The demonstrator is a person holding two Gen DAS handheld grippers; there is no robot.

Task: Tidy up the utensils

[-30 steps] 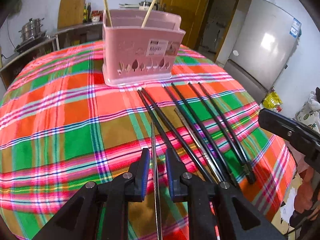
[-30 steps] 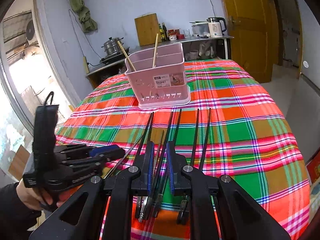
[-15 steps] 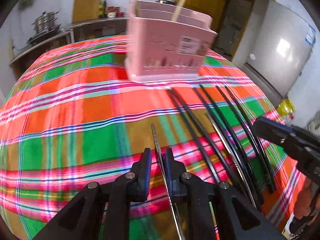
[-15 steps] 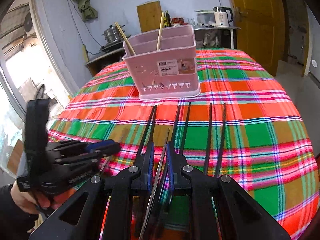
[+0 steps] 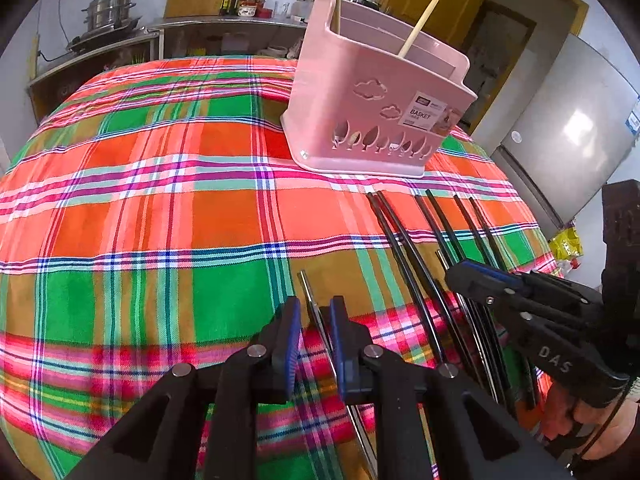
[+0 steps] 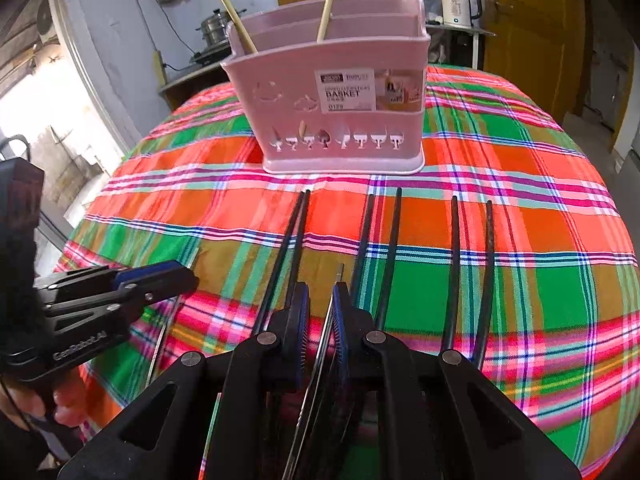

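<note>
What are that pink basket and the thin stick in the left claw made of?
The pink basket looks like moulded matte plastic: even colour, cut-out shapes, a printed label. The thin chopstick between the left gripper pads looks like bare metal, silvery and reflective.

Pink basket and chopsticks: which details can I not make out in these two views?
- Pink basket inside: both views, hidden by its front wall.
- Black chopsticks near ends: right wrist view, behind the right claw.
- Metal chopstick rear end: left wrist view, under the left claw.
</note>
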